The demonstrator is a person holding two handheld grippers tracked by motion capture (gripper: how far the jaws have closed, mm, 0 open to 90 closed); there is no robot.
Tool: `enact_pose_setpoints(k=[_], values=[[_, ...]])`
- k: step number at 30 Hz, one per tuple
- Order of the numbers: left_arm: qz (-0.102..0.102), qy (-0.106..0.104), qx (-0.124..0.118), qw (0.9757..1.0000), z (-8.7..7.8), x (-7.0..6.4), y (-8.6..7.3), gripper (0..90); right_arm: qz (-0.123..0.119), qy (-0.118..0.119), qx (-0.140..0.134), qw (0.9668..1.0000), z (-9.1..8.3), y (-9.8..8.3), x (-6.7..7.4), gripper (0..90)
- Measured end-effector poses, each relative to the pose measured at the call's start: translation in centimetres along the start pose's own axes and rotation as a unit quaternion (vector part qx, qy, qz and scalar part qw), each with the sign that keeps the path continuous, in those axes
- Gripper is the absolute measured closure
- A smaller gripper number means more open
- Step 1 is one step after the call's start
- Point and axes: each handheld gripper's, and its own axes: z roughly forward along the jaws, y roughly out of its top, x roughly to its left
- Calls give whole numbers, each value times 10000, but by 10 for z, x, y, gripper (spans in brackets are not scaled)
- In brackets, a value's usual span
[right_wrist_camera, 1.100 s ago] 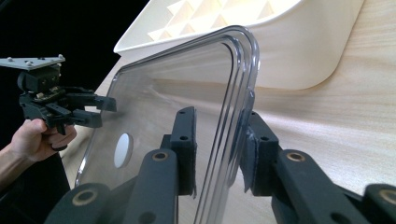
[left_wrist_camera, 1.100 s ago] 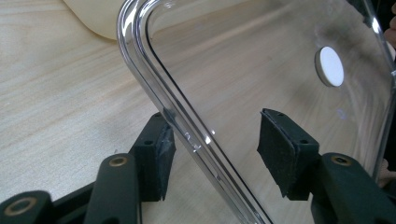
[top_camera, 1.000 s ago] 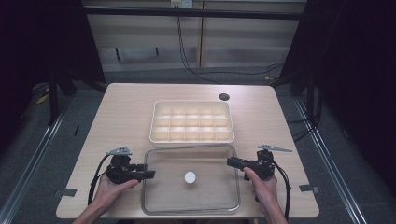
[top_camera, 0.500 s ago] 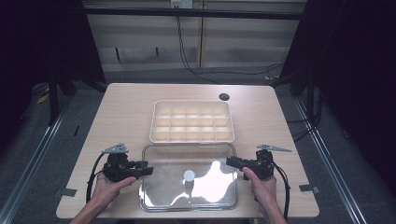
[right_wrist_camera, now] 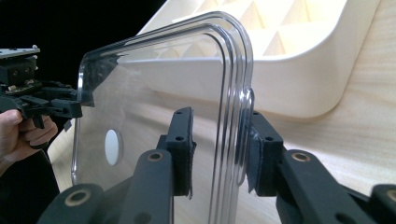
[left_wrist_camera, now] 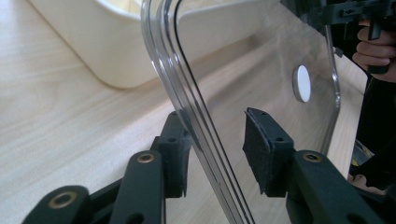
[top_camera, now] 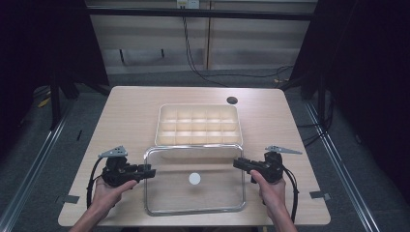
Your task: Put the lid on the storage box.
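Since a second ago the clear lid point(top_camera: 194, 180) has shifted a little toward the compartment box point(top_camera: 198, 124), its far edge now overlapping the box's near rim, and the left gripper point(top_camera: 149, 171) has just been closing its fingers with the lid's left rim between them. On the desk point(top_camera: 125, 111) the box stands uncovered, so the lid is taken up but not yet set on; carrying it farther and lowering it remain. In the left gripper view one pad point(left_wrist_camera: 176, 154) touches the rim while the other stands off. The right gripper point(top_camera: 239, 164) has its fingers point(right_wrist_camera: 259, 149) pinching the lid's right rim.
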Motion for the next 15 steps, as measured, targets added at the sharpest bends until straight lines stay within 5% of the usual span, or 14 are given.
enact_pose_setpoints(k=[15], values=[[220, -46, -205, 9995, -12, -9, 16, 703, -165, 1, -198, 9997, -8, 16, 7, 673]])
